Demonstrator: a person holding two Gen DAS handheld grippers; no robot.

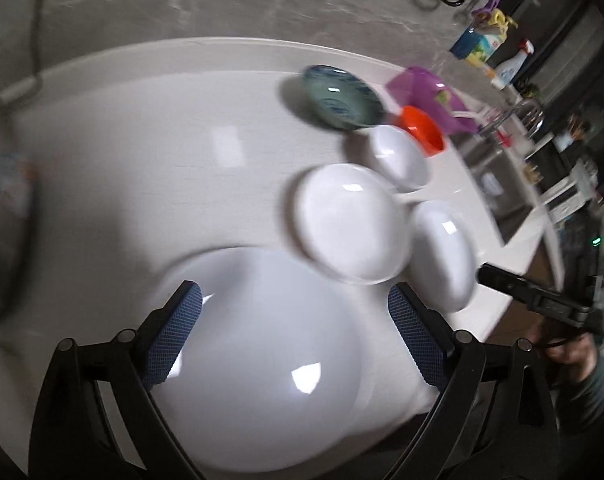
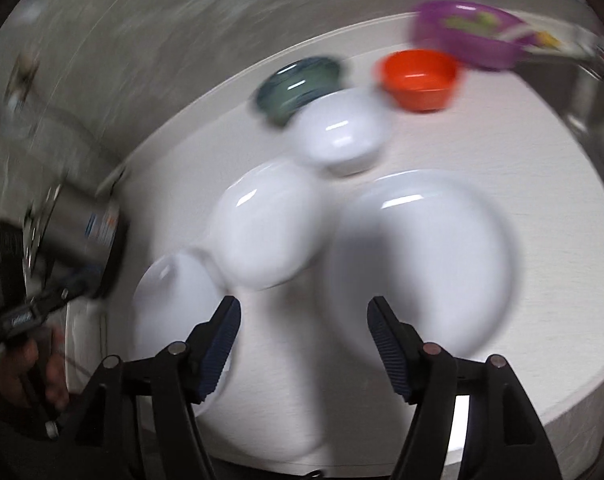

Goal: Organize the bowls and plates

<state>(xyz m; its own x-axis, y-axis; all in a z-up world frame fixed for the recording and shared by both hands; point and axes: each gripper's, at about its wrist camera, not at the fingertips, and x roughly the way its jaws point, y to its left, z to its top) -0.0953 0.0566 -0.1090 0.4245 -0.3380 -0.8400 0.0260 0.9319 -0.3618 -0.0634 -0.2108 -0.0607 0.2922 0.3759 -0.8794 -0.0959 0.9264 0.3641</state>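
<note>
Lower centre, left wrist view: left gripper [image 1: 294, 332] gaping wide, empty, above large glossy white plate [image 1: 262, 380].
Lower centre, right wrist view: right gripper [image 2: 304, 344] spread, empty.

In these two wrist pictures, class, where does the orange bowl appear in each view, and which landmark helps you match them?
Left wrist view: the orange bowl sits upper right, just beyond a small white bowl.
Right wrist view: it sits upper right of centre, below the purple bowl.
Shared landmark: the dark green bowl.
</note>
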